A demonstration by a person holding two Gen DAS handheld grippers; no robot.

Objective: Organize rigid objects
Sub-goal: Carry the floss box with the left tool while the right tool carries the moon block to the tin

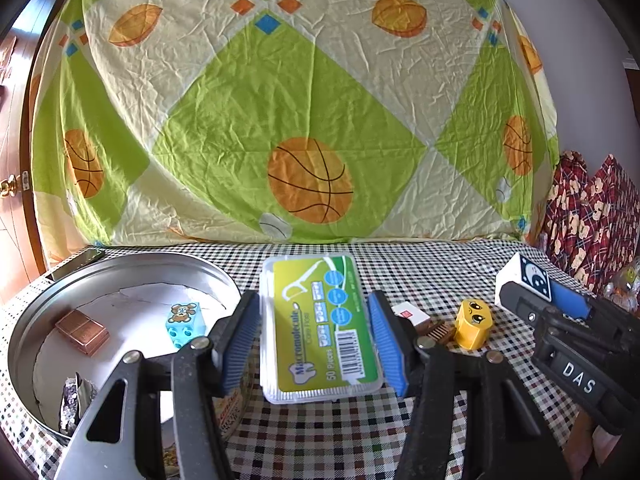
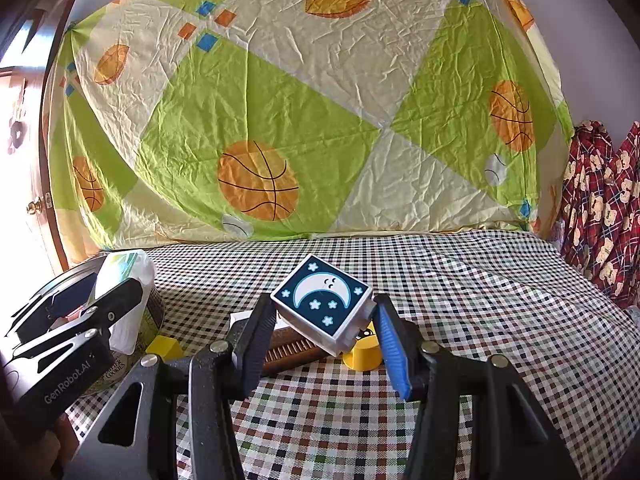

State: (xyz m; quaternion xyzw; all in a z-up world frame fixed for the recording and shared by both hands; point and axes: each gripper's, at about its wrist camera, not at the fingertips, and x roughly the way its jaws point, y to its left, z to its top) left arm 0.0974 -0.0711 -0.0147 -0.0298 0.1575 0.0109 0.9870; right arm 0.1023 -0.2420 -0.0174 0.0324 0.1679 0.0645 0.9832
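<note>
Blue pads of the left hand-held gripper (image 1: 314, 336) clamp the floss box (image 1: 318, 328); right hand-held gripper (image 2: 326, 324) grips the moon block (image 2: 322, 302) above the counter (image 2: 480, 320).

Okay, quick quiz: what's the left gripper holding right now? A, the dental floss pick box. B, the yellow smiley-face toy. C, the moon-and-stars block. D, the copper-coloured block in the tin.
A: the left gripper has its blue pads pressed on both sides of the floss pick box; the moon block is in the right gripper.
</note>
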